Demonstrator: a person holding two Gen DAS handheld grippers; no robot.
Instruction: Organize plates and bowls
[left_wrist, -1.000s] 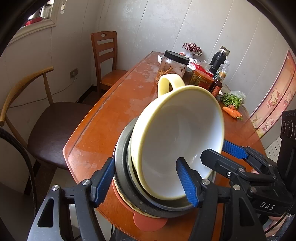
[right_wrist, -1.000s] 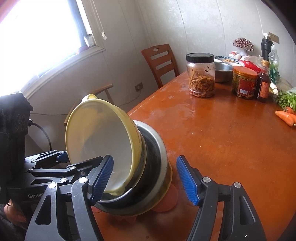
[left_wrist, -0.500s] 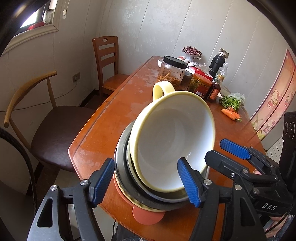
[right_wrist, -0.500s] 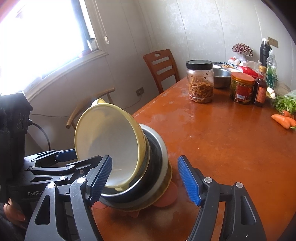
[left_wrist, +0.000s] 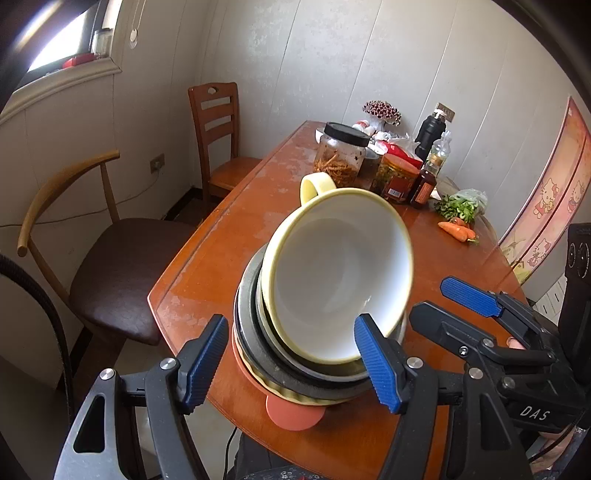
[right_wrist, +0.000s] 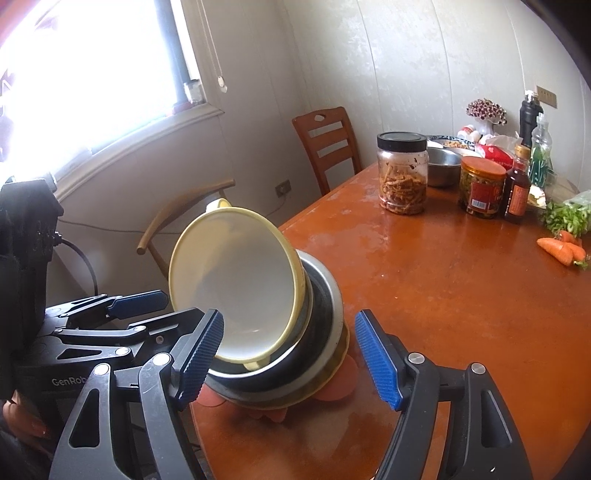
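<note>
Stack sits at the near corner of the table (left_wrist: 229, 236): yellow bowl (left_wrist: 332, 280) on top, tilted, mouth facing the grippers, loop handle on its far rim; under it a dark steel bowl (left_wrist: 247, 332), then a yellow fluted plate (left_wrist: 258, 386), then orange plates (left_wrist: 293, 415) at the bottom. How many pieces sit between yellow bowl and steel bowl – cannot tell, rims overlap. Left gripper (left_wrist: 291, 363) spread wide, jaws either side of the stack's near edge, holding nothing; its right pad overlaps the yellow bowl rim in its own view, contact unclear. Right gripper (right_wrist: 290, 356) also spread, empty, left pad in front of the bowl's lower rim, right pad apart from the stack. Right view shows the bowl (right_wrist: 236, 284) leaning toward the left gripper (right_wrist: 162, 314) and the steel bowl's (right_wrist: 325, 306) outer wall; left view hides that wall. Orange plates (right_wrist: 338, 384) only peek out in both. Window glare washes out the upper left of the right view. Jars (right_wrist: 402, 173), bottles and carrots (right_wrist: 561, 249) at the far end, well apart from the stack; two chairs (left_wrist: 122, 266) beside the table
</note>
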